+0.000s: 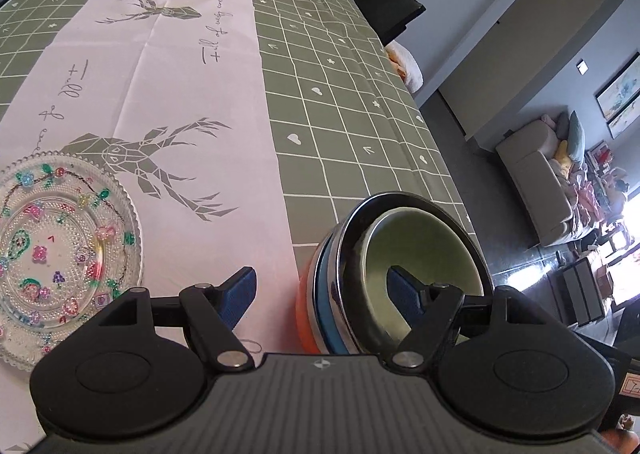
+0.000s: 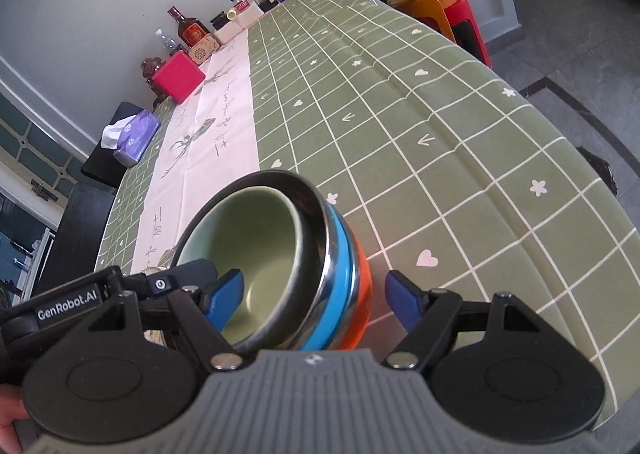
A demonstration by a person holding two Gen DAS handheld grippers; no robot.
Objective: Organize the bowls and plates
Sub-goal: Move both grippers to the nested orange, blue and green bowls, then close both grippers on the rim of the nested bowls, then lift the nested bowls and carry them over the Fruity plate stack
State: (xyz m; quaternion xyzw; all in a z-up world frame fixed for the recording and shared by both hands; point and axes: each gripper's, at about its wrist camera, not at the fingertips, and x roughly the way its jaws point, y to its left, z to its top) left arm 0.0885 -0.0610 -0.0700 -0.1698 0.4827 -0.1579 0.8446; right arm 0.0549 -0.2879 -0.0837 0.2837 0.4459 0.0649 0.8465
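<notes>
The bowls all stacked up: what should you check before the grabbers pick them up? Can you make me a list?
1. Left gripper open: ok, its blue pads stand wide apart, one on each side of the near rim.
2. Right gripper open: ok, one pad is inside the green bowl, one outside the stack.
3. Bowls nested: ok, green bowl sits in the steel bowl, over the blue bowl and orange bowl.
4. Stack level: cannot tell, the fisheye views bend everything.
5. Stack far enough from the table edge: cannot tell.
6. Glass plate apart from the stack: ok.
</notes>
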